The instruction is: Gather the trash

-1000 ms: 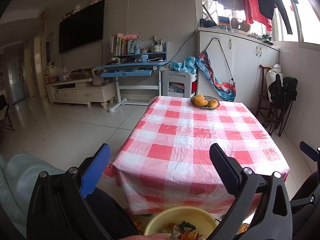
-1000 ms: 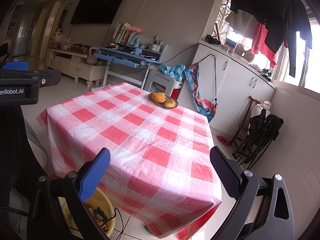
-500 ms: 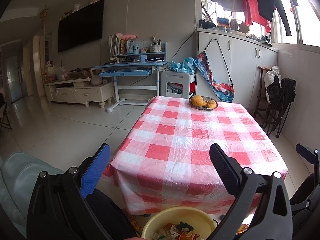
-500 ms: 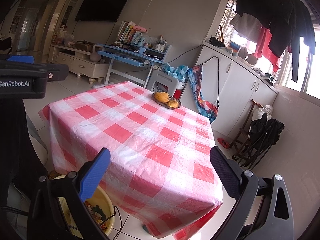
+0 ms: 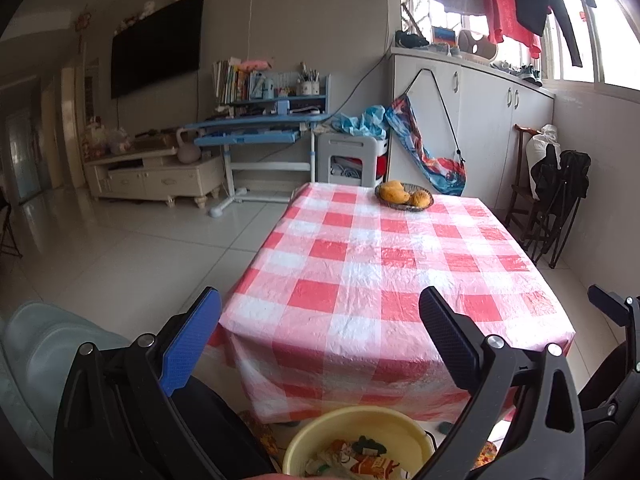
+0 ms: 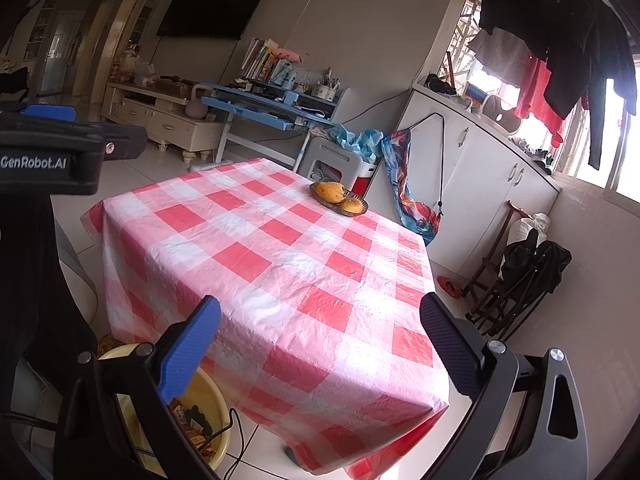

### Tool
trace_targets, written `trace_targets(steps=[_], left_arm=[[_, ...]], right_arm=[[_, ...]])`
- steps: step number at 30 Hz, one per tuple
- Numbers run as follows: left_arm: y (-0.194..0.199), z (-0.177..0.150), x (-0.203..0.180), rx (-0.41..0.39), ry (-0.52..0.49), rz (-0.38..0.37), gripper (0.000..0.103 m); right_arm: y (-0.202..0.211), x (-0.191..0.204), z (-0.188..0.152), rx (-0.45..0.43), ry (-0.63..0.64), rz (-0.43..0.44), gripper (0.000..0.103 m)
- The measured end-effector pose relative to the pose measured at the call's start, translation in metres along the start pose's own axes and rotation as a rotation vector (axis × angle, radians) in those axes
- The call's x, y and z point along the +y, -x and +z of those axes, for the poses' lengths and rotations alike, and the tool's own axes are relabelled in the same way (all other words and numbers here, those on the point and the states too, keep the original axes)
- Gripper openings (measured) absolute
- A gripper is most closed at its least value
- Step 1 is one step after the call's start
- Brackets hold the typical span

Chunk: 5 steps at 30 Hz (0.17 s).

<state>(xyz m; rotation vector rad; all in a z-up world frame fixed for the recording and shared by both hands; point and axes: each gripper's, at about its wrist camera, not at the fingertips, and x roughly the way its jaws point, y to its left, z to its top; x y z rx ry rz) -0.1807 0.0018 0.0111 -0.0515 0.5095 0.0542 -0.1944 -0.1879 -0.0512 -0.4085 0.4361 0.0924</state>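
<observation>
Left wrist view: the left tool point(image 5: 320, 336) is held above the near end of the desk point(image 5: 392, 280), its fingers spread wide with nothing between them, so it is released. The red-and-white checked cloth covering the desk shows no wrappers or scraps; the only thing on it is a basket of fruit point(image 5: 404, 197) at the far end, which looks like food to keep and not rubbish. Below the tool, on the floor against the near edge of the desk, stands a yellow basin point(image 5: 356, 440) with crumpled packets, the trash point(image 5: 352, 460), lying inside. The basin probably sits there so that waste can be dropped straight off the desk edge into it. Part of the other tool shows at the right border.

Right wrist view: the right tool point(image 6: 320, 344) hangs over the near corner of the desk point(image 6: 280, 256), fingers likewise apart and empty, released. The yellow basin point(image 6: 212, 400) is low at the left, half hidden behind the blue finger, with the trash point(image 6: 192, 420) visible in it and a dark cable trailing over the rim. The basket of fruit point(image 6: 339, 198) sits far across the cloth. With the waste in the basin and both tools idle and raised, I judge the collecting to be at or near its end.
</observation>
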Motion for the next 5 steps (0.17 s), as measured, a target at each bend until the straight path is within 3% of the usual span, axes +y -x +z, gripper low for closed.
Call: trace_targets(steps=[5], left_arm=[[-0.003, 0.001, 0.006, 0.027, 0.033, -0.012, 0.096]], right_arm=[[-0.002, 0.012, 0.000, 0.016, 0.053, 0.019, 0.095]])
